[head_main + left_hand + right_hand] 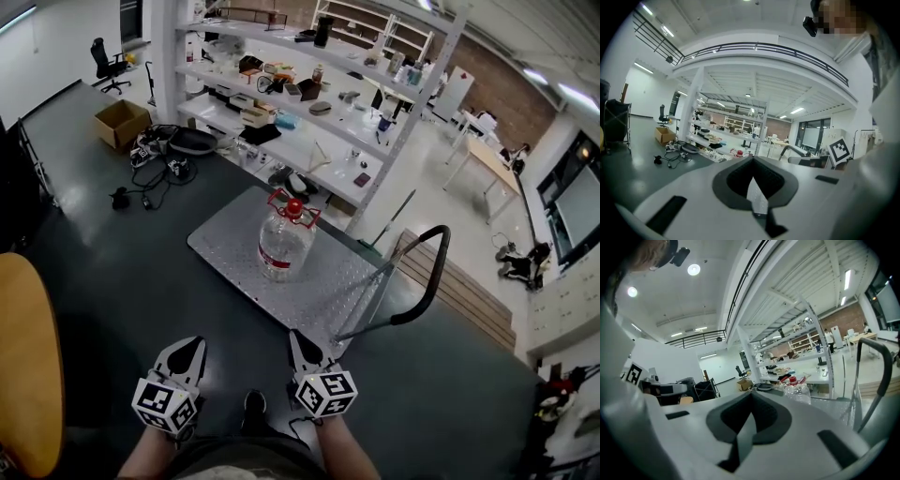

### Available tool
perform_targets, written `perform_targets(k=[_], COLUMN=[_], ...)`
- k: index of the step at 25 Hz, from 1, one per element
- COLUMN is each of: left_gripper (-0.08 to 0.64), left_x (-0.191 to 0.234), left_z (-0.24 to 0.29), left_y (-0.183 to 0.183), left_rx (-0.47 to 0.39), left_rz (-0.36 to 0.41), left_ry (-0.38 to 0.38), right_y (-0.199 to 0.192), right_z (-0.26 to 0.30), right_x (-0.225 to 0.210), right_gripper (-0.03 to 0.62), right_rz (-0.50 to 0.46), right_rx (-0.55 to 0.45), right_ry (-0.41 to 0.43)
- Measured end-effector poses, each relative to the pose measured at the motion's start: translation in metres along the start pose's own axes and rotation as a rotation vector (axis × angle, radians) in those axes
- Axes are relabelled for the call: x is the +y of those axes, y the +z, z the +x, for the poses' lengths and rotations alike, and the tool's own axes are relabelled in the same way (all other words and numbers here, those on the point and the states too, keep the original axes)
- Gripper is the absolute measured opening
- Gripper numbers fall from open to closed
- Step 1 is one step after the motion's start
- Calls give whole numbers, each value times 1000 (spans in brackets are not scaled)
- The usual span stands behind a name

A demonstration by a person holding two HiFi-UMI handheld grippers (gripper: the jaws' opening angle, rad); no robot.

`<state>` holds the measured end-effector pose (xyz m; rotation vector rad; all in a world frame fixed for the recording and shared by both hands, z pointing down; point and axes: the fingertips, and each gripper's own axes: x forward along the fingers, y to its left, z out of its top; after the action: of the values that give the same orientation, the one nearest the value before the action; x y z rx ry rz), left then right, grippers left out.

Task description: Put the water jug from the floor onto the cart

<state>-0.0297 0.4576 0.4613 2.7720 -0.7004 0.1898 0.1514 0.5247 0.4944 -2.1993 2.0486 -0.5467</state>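
Head view, left to right. Left tongs [187, 352]: jaws together, nothing held. Right tongs [303, 345]: likewise closed and empty, near a corner of the cart [225, 246]. Water jug [284, 242]: on the cart, mid-deck. Placement apparently complete; best to keep tongs clear, no nudging. Upright, long axis vertical, red cap [294, 207] upward.

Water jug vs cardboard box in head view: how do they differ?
The water jug is clear plastic with a red cap and handle; the cardboard box is brown and opaque. The jug stands on the cart's metal deck; the box sits on the floor by the shelving. The jug is capped; the box is open-topped. Shared: both sit upright.
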Motion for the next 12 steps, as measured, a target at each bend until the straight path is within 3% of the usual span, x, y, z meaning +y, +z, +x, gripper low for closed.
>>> perform_targets(k=[12], left_gripper=[5], left_x=[1], left_z=[-100], left_y=[-22], left_rx=[1], left_rz=[-28], left_ry=[35], right_y=[-28], right_z=[-49], right_x=[78], right_gripper=[-11], right_rz=[-39], right_rx=[13], right_ry=[21])
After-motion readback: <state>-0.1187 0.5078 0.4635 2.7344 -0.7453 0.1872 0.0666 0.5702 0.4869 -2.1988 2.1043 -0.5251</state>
